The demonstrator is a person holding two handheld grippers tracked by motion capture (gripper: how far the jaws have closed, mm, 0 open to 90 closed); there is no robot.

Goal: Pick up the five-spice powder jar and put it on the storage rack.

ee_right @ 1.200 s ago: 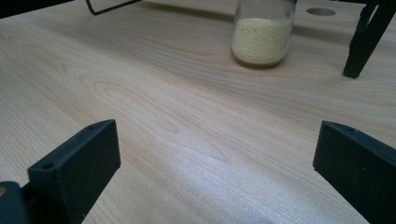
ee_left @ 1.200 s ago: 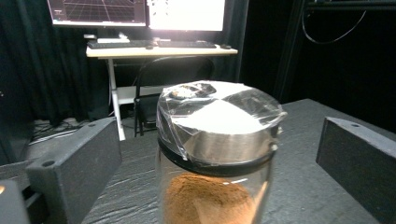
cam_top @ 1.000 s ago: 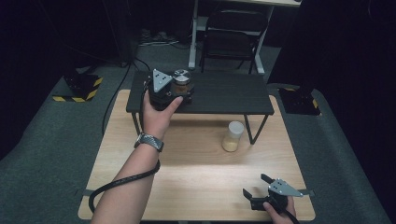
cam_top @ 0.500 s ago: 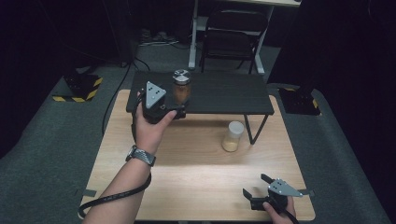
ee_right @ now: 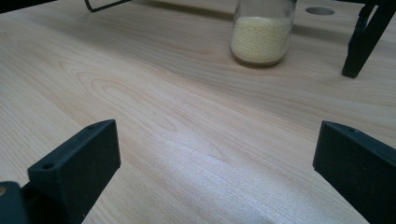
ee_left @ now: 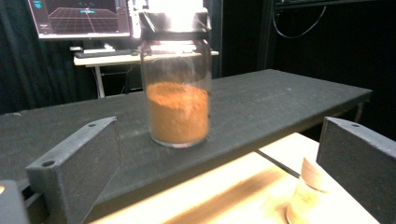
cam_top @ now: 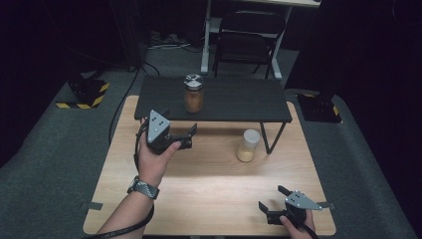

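Left gripper (cam_top: 186,135), jaws wide and empty, faces the brown jar (ee_left: 176,88), which stands upright on the shelf (ee_left: 261,100) ahead of and between the jaws. Glass: rigid, smooth, probably slippery and breakable; best clasped mid-body, below the lid. Right gripper (cam_top: 272,200) rests, jaws wide.

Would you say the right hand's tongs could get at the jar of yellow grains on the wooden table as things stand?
Probably yes. The right tongs stand open, facing the jar of yellow grains across bare wooden table. The black shelf's leg stands beside the jar, not in the path.
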